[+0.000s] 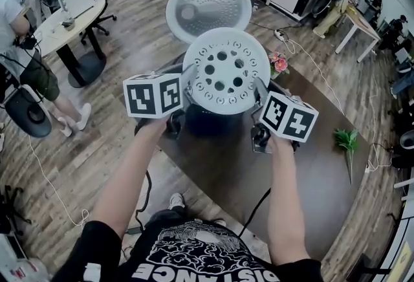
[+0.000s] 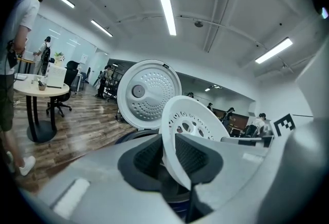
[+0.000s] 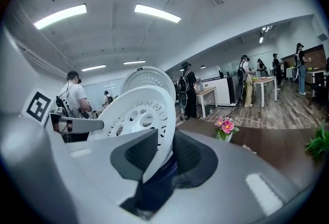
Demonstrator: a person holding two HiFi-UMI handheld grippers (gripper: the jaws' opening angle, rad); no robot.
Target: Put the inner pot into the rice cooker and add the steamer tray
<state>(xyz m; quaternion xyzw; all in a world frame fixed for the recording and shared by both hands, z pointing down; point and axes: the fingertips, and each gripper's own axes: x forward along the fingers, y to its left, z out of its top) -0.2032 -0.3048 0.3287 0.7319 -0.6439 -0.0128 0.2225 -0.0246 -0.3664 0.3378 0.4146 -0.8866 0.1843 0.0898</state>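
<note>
The white round steamer tray (image 1: 224,70), pierced with holes, hangs in the air over the dark rice cooker (image 1: 210,120). My left gripper (image 1: 187,90) is shut on the tray's left rim and my right gripper (image 1: 259,94) is shut on its right rim. In the left gripper view the tray's rim (image 2: 172,153) stands between the dark pads (image 2: 195,159). The right gripper view shows the same tray (image 3: 136,115) pinched at its edge. The cooker's lid (image 1: 208,7) stands open behind the tray. The inner pot is hidden under the tray.
The cooker stands at the far edge of a dark brown table (image 1: 259,190). A small pot of pink flowers (image 1: 278,64) sits right of the cooker, and a green plant sprig (image 1: 347,141) lies farther right. Round white table (image 1: 61,22) and people stand around the room.
</note>
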